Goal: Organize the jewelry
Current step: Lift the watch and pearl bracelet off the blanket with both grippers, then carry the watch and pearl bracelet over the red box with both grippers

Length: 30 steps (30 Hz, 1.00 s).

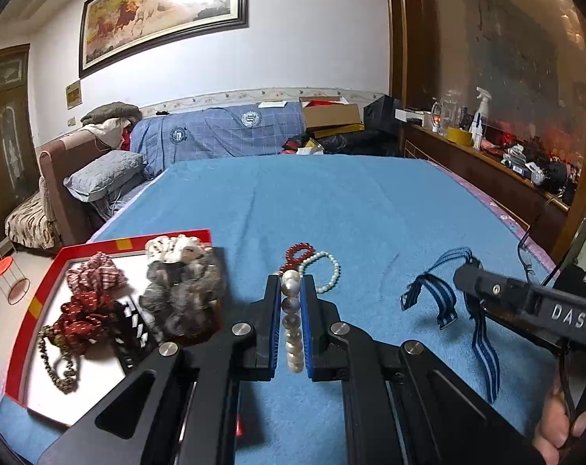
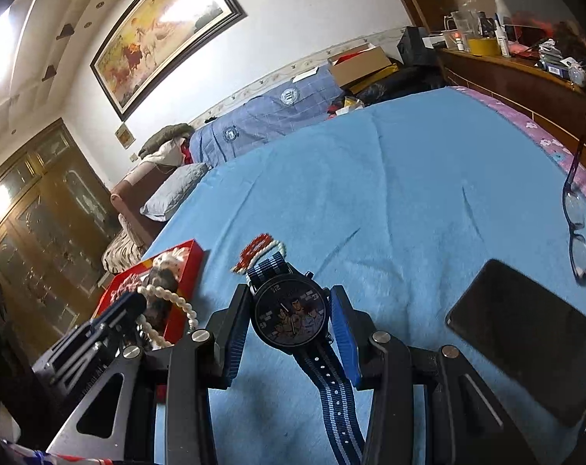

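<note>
While the large-pearl strand sits pinched between the narrow fingers of the left gripper at lower centre, the right gripper holds the cartoon-faced watch by its case. Above lie a red bead bracelet and small pearl bracelet on the blue bed cover. At lower left, a red tray holds scrunchies.
</note>
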{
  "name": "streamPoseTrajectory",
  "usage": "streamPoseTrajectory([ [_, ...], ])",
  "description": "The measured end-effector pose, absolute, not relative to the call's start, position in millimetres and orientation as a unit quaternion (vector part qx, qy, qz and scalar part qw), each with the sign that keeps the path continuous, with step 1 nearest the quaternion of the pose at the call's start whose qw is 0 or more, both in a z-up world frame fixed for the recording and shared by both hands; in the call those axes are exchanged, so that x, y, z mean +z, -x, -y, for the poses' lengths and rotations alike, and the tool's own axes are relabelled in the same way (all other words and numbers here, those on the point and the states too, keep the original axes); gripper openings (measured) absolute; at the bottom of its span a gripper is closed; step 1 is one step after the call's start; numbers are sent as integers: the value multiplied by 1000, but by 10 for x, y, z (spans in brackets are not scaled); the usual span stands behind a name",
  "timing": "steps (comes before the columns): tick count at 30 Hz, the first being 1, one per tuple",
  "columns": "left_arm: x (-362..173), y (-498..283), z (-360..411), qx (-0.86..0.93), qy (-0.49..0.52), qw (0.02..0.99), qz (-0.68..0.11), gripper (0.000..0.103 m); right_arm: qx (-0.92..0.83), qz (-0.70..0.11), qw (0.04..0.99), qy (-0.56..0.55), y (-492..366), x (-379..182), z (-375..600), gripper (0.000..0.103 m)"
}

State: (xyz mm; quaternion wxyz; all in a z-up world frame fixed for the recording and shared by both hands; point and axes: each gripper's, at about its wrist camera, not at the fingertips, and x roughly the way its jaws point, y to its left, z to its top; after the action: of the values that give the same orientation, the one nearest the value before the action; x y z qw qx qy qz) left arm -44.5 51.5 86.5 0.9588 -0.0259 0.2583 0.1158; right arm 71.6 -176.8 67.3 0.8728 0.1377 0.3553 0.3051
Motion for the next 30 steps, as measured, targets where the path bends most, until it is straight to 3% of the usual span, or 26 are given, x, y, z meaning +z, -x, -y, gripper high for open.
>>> streamPoseTrajectory([
  [30, 1112, 1485, -1648, 214, 92, 949, -214, 9, 382, -348, 852, -82, -157, 1050, 1041, 45],
])
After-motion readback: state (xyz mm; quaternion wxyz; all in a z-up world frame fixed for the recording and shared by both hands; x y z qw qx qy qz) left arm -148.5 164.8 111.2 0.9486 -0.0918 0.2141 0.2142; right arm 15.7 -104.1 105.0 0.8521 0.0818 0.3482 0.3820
